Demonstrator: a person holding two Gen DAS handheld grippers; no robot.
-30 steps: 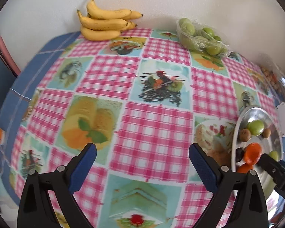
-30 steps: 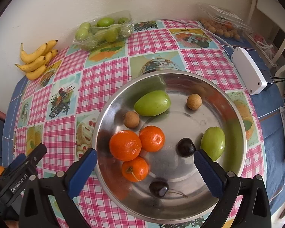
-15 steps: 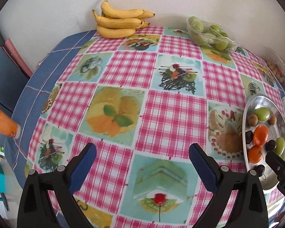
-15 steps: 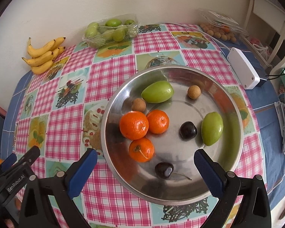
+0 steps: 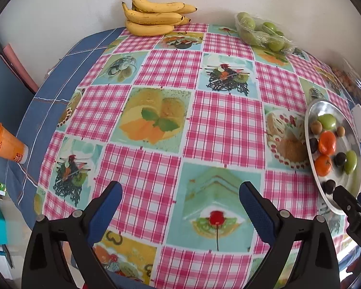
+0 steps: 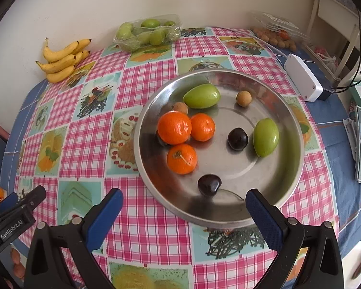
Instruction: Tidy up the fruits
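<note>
1. Both claws, right [image 6: 183,204] and left [image 5: 180,197], gape wide and empty above the cloth; seemingly between picks.
2. Just ahead of the right claw sits the tray [image 6: 293,168], cherry [image 6: 209,184] nearest; the next move likely needs a descent.
3. Farther right, a green fruit [image 6: 266,136] lies with its long axis pointing away.

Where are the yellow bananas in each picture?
Left wrist view: the bananas lie at the top middle, against the wall at the far table edge.
Right wrist view: the bananas lie at the upper left, by the wall.
Shared landmark: the wrapped tray of green fruit sits just right of them in both.
</note>
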